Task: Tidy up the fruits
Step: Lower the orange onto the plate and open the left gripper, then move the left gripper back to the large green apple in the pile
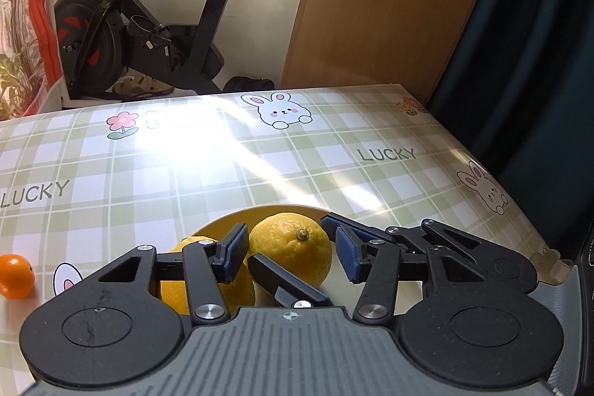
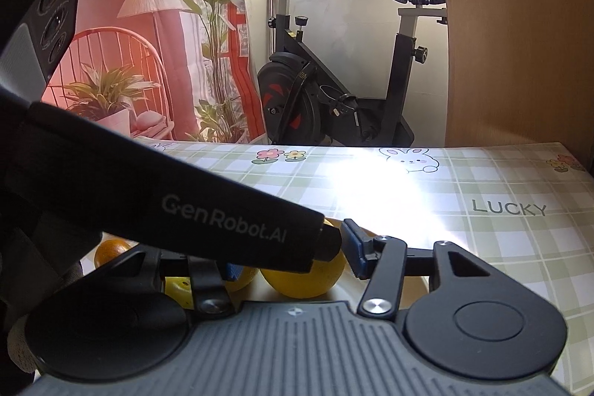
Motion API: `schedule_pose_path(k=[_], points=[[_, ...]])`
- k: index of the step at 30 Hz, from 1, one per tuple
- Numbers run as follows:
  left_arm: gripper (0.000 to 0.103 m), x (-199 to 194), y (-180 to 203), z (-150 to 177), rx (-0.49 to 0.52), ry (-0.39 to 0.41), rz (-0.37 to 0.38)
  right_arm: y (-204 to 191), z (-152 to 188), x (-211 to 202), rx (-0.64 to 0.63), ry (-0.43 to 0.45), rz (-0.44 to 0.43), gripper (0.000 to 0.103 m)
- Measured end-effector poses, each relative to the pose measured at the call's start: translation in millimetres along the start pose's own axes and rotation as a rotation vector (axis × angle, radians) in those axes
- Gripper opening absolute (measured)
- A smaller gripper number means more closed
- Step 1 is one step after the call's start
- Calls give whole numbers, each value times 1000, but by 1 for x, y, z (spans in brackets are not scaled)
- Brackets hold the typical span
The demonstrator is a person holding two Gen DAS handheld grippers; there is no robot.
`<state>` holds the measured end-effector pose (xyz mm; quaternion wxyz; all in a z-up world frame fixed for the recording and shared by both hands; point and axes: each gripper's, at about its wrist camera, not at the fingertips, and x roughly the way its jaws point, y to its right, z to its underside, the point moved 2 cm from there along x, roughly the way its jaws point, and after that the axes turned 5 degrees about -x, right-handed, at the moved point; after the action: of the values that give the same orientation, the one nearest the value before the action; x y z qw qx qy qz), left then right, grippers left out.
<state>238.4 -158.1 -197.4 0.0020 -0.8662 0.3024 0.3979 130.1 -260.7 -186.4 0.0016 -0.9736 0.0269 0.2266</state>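
Observation:
A yellow lemon [image 1: 297, 258] rests in a yellow plate [image 1: 222, 221], stem end toward me. My left gripper [image 1: 291, 238] is shut on it, with its blue pads at the lemon's left and right sides. My right gripper [image 2: 293, 258] reaches in from the right and is shut on the same lemon [image 2: 304, 281]. Its right pad [image 2: 352, 247] lies against the fruit, and its left pad is mostly hidden behind the left gripper's black housing [image 2: 185, 203]. A second lemon [image 1: 243, 292] lies in the plate to the left. A small orange [image 1: 15, 275] sits on the cloth at the far left.
The table wears a green plaid cloth [image 1: 185, 166] with rabbits and the word LUCKY. Its right edge runs by a dark curtain [image 1: 538, 62]. Beyond the far edge stand an exercise bike [image 1: 148, 36], a wooden panel [image 1: 389, 6] and potted plants [image 2: 107, 91].

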Motion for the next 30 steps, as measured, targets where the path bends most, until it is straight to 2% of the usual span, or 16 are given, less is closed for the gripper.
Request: schedule_pose_path(k=[4,10,12,13,26,30], points=[[54,0,-6,-4,-31,10,14,1,-3,9,-9,-15,2,55],[55,-20,-17,-8,-52,54,23,-1,-9,13,-19,-44,18,56],[55,-29,-21,-7,-56,73,26,-1,-9,11,-12,-51,19,60],[55,-34,-23,-7,-57,81,22,-1,-8,9,-7,-51,19,63],[55,-107,-70,15,-82,158,-57,-18,0,-33,30,-20,37,64],[55,-128,-91,25,-101,172,-84,-32,2,-46,48,-2,15,64]])
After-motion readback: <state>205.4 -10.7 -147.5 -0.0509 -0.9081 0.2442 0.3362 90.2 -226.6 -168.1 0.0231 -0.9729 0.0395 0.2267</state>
